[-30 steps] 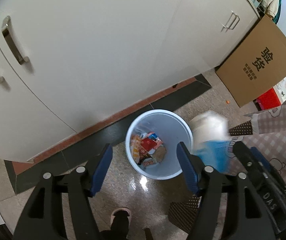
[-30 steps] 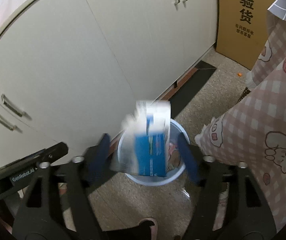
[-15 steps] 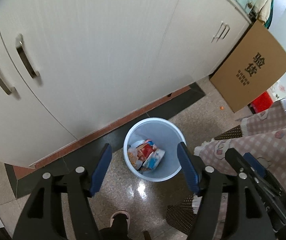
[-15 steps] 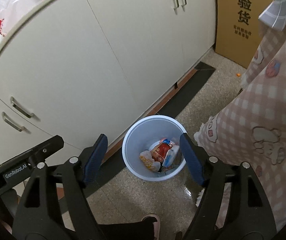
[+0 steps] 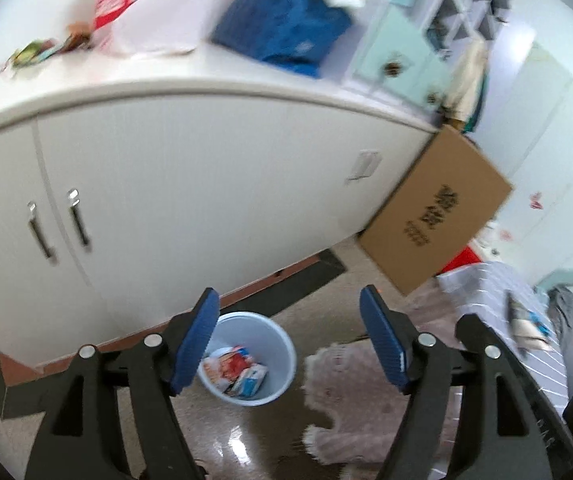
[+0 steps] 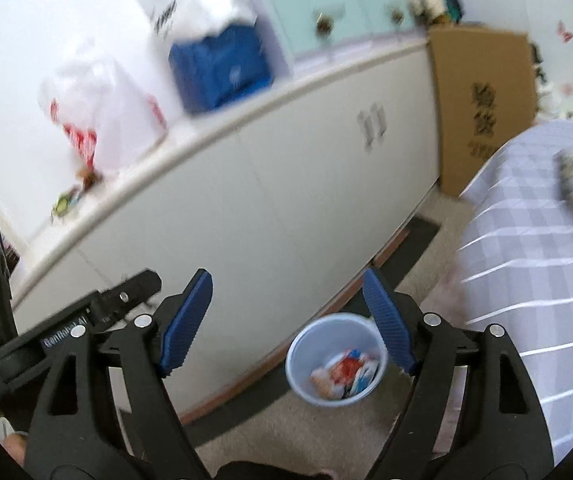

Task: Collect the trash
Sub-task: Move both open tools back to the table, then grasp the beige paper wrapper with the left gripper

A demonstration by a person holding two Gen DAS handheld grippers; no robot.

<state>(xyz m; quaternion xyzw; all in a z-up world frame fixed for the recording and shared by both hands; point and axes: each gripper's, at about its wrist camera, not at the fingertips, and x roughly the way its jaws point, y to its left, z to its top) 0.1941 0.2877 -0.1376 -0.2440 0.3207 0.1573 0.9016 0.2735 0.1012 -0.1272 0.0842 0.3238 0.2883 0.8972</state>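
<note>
A pale blue waste bin (image 5: 274, 334) stands on the floor against the white cabinet (image 5: 190, 184), with several wrappers and a blue-and-white carton (image 5: 248, 378) inside. It also shows in the right wrist view (image 6: 318, 332). My left gripper (image 5: 288, 340) is open and empty, high above the bin. My right gripper (image 6: 286, 322) is open and empty too, above and left of the bin. Small wrappers (image 5: 34, 52) lie on the cabinet top at the left; they also show in the right wrist view (image 6: 66, 202).
On the cabinet top are a white plastic bag (image 6: 98, 120) and a blue bag (image 5: 282, 24). A cardboard box (image 5: 434, 212) leans at the cabinet's end. A bed with checked cover (image 6: 534, 280) is on the right, and a pink blanket (image 5: 358, 400) hangs beside the bin.
The blue-and-white carton left my right gripper and now lies in the bin. Both grippers have risen and tilted up, so the cabinet top has come into view.
</note>
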